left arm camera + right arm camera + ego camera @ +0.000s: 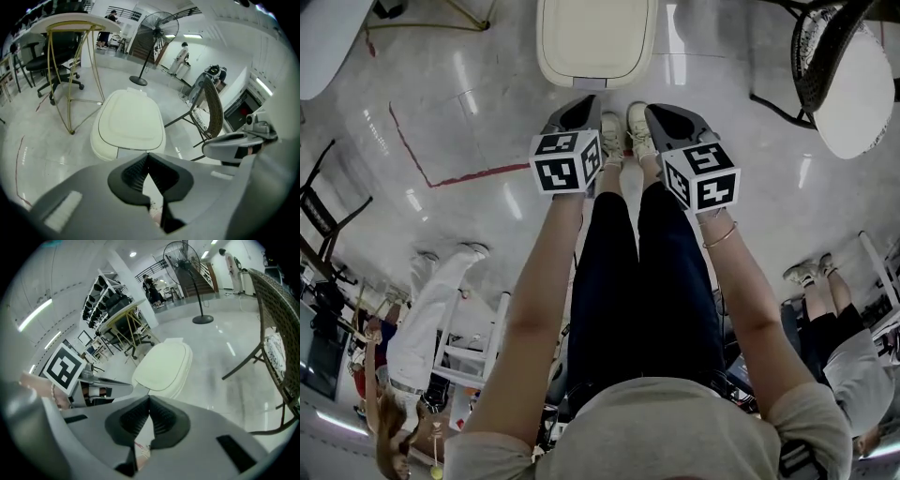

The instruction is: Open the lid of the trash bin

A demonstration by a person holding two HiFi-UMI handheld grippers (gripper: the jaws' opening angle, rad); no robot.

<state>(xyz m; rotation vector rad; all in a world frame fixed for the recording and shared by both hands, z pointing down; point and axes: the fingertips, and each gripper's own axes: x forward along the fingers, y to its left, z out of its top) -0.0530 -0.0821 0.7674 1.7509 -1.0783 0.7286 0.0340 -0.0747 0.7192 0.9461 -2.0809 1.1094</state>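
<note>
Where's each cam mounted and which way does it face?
Head view: on the person's head, facing steeply down; bin, both arms, legs, shoes, left tool, right tool.
Left gripper view: on the left tool, along its shut jaws toward the bin; right tool at right.
Right gripper view: on the right tool, along its shut jaws toward the bin; left tool at left.
Shared: all three see the bin, lid closed.

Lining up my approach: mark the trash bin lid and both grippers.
trash bin lid (596,37): head view, lid's centre.
left gripper (147,155): left gripper view, closed jaw tips.
right gripper (150,397): right gripper view, closed jaw tips.
</note>
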